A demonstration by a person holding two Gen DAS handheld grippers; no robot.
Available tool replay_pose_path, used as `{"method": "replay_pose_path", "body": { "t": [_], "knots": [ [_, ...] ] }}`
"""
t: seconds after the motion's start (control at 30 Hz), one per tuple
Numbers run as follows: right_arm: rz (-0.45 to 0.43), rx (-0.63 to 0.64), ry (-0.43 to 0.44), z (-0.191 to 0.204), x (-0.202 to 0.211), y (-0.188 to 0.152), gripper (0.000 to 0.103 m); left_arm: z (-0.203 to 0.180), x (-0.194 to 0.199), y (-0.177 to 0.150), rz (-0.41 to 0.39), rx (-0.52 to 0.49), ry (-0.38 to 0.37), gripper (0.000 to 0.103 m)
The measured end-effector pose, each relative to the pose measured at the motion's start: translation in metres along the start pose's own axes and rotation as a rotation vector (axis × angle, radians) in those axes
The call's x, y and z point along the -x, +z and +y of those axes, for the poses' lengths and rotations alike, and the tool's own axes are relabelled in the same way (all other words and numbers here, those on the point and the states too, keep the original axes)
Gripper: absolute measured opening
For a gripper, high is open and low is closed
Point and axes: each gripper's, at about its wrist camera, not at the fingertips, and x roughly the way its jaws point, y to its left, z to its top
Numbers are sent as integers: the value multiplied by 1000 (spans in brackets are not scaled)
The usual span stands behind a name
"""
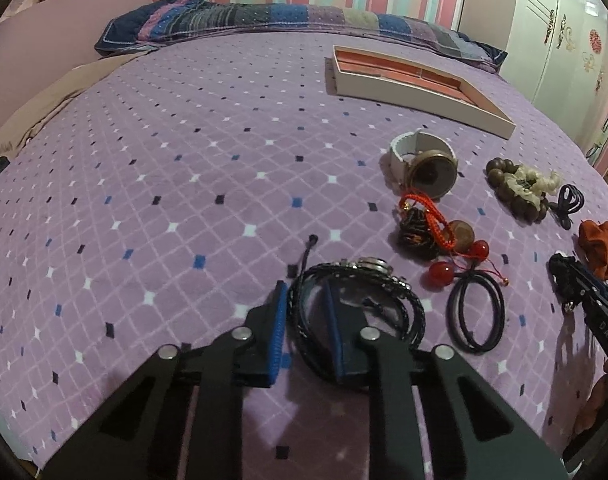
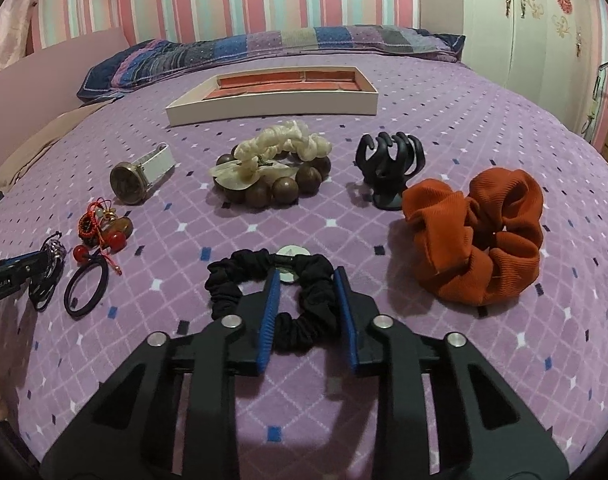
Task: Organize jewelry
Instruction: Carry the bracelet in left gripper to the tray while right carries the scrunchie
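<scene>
Black braided bracelet [image 1: 355, 312]: lies on the purple bedspread [image 1: 144, 208], its cords pinched by the left gripper [image 1: 304, 300].
Black scrunchie [image 2: 280, 304]: on the bedspread, its near side squeezed by the right gripper [image 2: 307, 280].
Tray [image 2: 272, 96]: far, near the pillow [image 2: 264, 46].
Orange scrunchie [image 2: 475, 240]: right of the black one.

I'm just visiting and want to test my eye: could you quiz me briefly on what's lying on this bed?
1. True or false: the watch lies inside the tray.
2. What sits between the fingers of the right gripper? A claw clip; B black scrunchie; C orange scrunchie.
3. Fill in: the left gripper straddles a black braided ____.
Key: 1 false; 2 B; 3 bracelet.
</scene>
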Motion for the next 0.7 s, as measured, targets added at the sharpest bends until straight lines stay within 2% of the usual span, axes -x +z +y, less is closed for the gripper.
{"method": "replay_pose_path", "body": {
  "t": [0.23, 0.7],
  "knots": [
    [-1, 6, 23, 1, 0, -1, 17, -2, 3, 0, 0, 4, -4, 9],
    [-50, 26, 29, 0, 17, 1, 13, -4, 22, -2, -47, 1, 26, 8]
  ]
}}
